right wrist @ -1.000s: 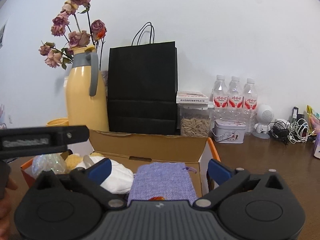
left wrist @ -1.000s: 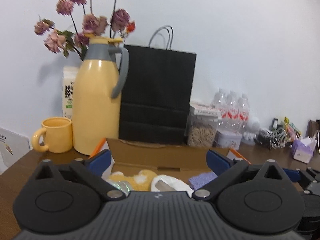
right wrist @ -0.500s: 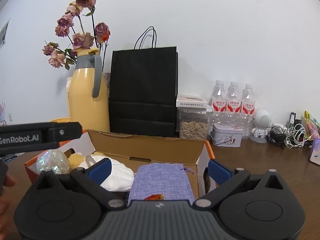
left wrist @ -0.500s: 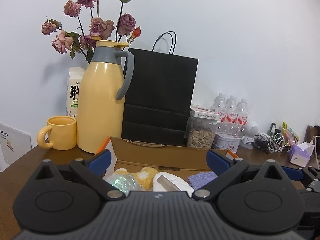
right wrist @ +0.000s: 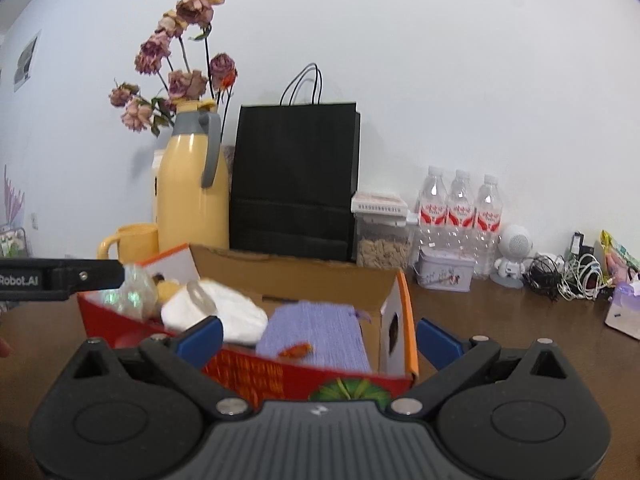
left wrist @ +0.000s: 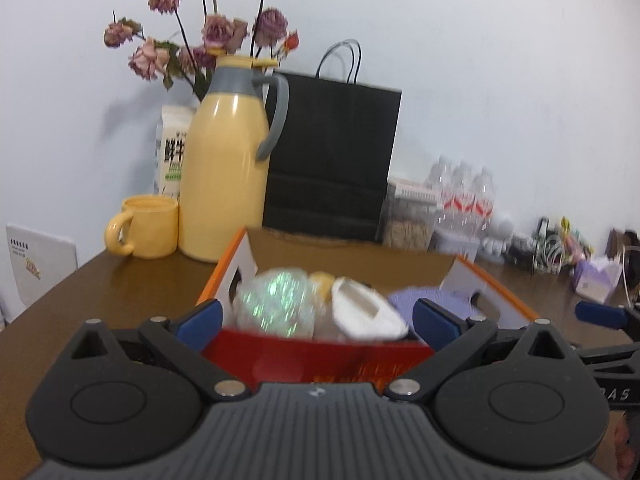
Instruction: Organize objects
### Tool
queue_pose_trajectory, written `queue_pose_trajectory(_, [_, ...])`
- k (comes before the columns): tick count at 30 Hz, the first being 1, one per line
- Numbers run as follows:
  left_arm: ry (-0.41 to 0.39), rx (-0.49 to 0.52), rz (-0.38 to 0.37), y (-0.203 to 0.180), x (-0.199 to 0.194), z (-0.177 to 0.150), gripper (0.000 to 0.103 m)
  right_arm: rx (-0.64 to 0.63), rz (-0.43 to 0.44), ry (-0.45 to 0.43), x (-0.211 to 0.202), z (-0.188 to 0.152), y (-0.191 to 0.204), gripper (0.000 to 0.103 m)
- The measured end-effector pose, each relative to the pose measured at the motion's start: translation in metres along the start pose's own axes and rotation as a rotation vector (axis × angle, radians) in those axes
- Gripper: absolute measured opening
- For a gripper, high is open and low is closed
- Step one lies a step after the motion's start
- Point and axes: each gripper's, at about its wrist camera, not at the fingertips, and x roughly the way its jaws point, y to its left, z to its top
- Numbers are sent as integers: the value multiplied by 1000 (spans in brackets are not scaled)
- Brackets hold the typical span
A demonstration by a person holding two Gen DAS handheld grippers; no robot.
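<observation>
Reading both wrist views; entries below.

Left gripper (left wrist: 316,316): I hold it level and low, just in front of the box's red front wall, blue fingertips spread wide with nothing between them.

Right gripper (right wrist: 320,334): level as well, at the box's right front corner, fingers parted wide and empty; one fingertip sits in front of the white bundle, the other outside the orange side flap.

Cardboard box (left wrist: 320,360): on the brown table (left wrist: 120,276), flaps up, front wall red, side flaps white with orange edges.

Box contents: an iridescent ball (left wrist: 276,300) at left, a yellow plush item (left wrist: 320,282) behind it, a white bundle (left wrist: 364,312) in the middle, a purple knit pouch (right wrist: 314,330) at right.

Left view only: milk carton (left wrist: 174,148) behind the yellow thermos (left wrist: 224,180); the yellow mug (left wrist: 146,226) in full; a white card at the left edge; the right gripper's blue tip at far right. This view is blurred.

Right view only: the left gripper's black side arm crossing in from the left; an orange scrap on the pouch; green print on the box front; water bottles (right wrist: 460,208), a small tin, a round white speaker and tangled cables, all sharp.

Both views: black paper bag (right wrist: 294,176) and dried roses (right wrist: 180,80) against the wall.
</observation>
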Motion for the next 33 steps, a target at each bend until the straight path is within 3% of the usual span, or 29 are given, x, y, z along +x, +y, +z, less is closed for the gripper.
queue_pose_trajectory(9, [105,-1,28,15,-7,-25,103,-1,-14,93,-10,-25,-9,103])
queue_pose_trajectory(14, [155,0,41,20,-6,-35,103,13,-50,190,3,-35,-15,103])
queue_pose_trajectory(27, [198,9,51,18,1,-37,103,130,-114,340,34,-44,-28,103])
queue_pose_trajectory(33, [198,9,51,18,1,-37,103,145,-135,377,41,-47,-29,95])
